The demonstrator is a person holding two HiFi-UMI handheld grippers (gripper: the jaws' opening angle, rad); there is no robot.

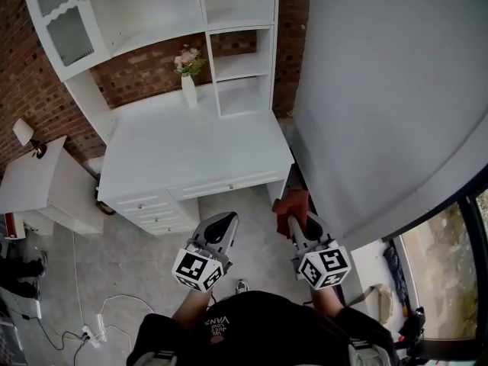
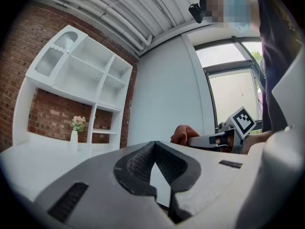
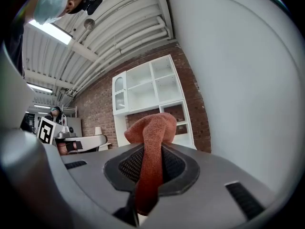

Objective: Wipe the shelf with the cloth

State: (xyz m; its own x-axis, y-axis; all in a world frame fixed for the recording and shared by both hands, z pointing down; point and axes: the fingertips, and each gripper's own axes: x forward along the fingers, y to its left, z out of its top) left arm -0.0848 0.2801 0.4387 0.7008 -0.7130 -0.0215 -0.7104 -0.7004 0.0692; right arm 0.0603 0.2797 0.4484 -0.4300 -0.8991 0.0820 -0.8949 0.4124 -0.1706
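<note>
The white shelf unit (image 1: 238, 59) stands on a white desk (image 1: 191, 147) against a brick wall, ahead of both grippers. It also shows in the left gripper view (image 2: 90, 75) and the right gripper view (image 3: 152, 87). My right gripper (image 1: 293, 221) is shut on a rust-red cloth (image 1: 292, 203), held in the air short of the desk's right front corner. The cloth (image 3: 153, 128) bulges up between the jaws of the right gripper (image 3: 150, 151). My left gripper (image 1: 223, 221) hovers in front of the desk drawers. In its own view the left gripper (image 2: 153, 149) has its tips touching and holds nothing.
A white vase with pink flowers (image 1: 188, 82) stands on the desk by the shelf. A large grey wall panel (image 1: 381, 90) rises close on the right. A low white side table (image 1: 38, 185) with a small lamp (image 1: 24, 133) is at the left. Cables (image 1: 95, 322) lie on the floor.
</note>
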